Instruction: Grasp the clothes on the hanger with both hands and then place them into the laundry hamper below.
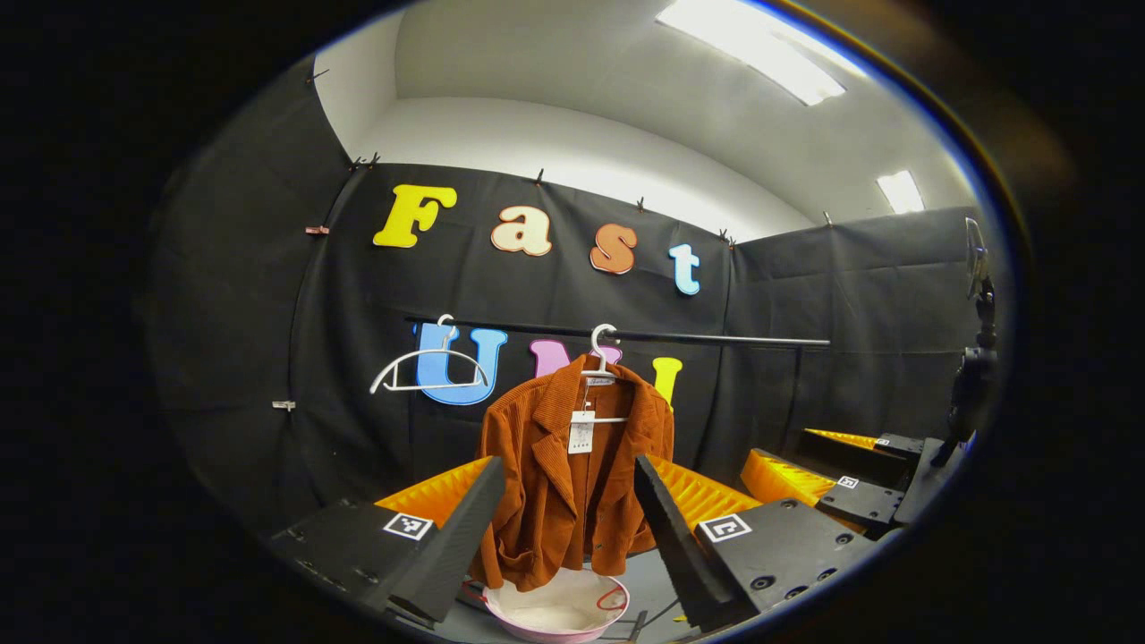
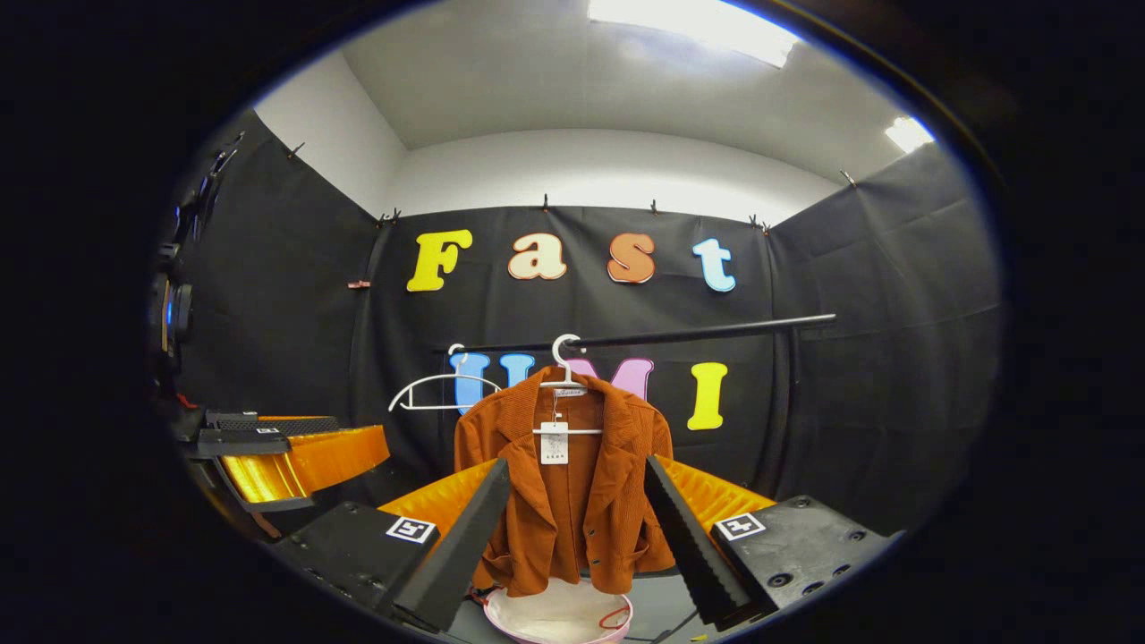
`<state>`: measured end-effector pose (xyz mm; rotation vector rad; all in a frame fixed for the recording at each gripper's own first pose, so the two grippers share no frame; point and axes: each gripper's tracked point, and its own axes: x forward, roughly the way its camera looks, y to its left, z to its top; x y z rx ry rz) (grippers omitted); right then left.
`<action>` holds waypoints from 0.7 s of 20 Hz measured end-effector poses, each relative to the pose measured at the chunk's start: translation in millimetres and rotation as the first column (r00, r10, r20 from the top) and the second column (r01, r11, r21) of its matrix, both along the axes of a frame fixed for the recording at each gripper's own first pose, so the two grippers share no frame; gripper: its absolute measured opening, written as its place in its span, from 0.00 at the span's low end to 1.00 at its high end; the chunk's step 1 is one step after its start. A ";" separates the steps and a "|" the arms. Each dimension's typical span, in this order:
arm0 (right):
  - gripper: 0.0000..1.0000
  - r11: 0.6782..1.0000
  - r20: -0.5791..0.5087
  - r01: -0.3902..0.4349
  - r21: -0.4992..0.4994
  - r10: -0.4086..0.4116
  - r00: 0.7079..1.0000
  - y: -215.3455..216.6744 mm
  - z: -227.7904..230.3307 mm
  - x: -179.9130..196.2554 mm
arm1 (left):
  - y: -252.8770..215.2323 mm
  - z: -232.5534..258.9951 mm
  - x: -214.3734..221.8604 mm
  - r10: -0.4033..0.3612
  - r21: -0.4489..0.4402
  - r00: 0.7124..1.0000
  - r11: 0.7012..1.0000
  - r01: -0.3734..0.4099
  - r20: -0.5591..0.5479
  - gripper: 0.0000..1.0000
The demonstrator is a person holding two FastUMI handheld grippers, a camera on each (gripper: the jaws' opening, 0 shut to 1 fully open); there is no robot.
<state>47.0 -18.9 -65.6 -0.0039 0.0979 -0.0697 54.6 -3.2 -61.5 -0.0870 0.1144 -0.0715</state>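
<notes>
Corduroy jacket (image 1: pixel 572 474), rust-orange, hung on a white hanger (image 1: pixel 601 358) from a black horizontal rail (image 1: pixel 716 338) in front of the booth's black cloth wall. A white paper tag (image 1: pixel 581 436) dangled at its open collar. Directly beneath the hem stood the laundry hamper (image 1: pixel 556 631), a round pink-rimmed tub with a pale inside and a red handle loop at its edge; the hem hung just above the rim, and whether cloth touched it could not be told.

A second white hanger (image 1: pixel 429 368), bare, hung farther left on the same rail, apart from the jacket.

In the left gripper view the left gripper (image 1: pixel 568 528) pointed at the jacket with its jaws wide apart, one finger framing each side of the garment, gripping nothing. The right gripper (image 1: pixel 836 470) showed at the right of that view, lower and to the side, its jaws parted too.

In the right gripper view the right gripper (image 2: pixel 577 528) likewise faced the jacket (image 2: pixel 564 483) with jaws spread and nothing between them but the garment farther off. The left gripper (image 2: pixel 286 456) appeared at the left edge there, and the hamper (image 2: pixel 559 626) sat below the jacket.
</notes>
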 end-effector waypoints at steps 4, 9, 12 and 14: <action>0.97 0.999 -0.015 -0.045 0.025 0.046 0.999 -24.4 -34.3 74.2 | -5.0 -30.3 70.0 0.057 -0.019 0.998 0.998 -0.057 -0.011 0.92; 0.98 0.993 -0.079 -0.084 0.085 0.091 0.993 -60.8 -85.3 161.0 | -19.6 -63.8 152.9 0.096 -0.083 0.993 0.991 -0.101 -0.062 0.93; 0.98 0.990 -0.121 -0.097 0.101 0.109 0.987 -75.2 -119.6 196.8 | -22.1 -90.9 188.2 0.139 -0.072 0.986 0.987 -0.146 -0.095 0.92; 0.98 0.989 -0.155 -0.107 0.102 0.122 0.980 -79.5 -143.7 213.8 | -19.2 -109.2 205.5 0.167 -0.042 0.976 0.984 -0.174 -0.139 0.92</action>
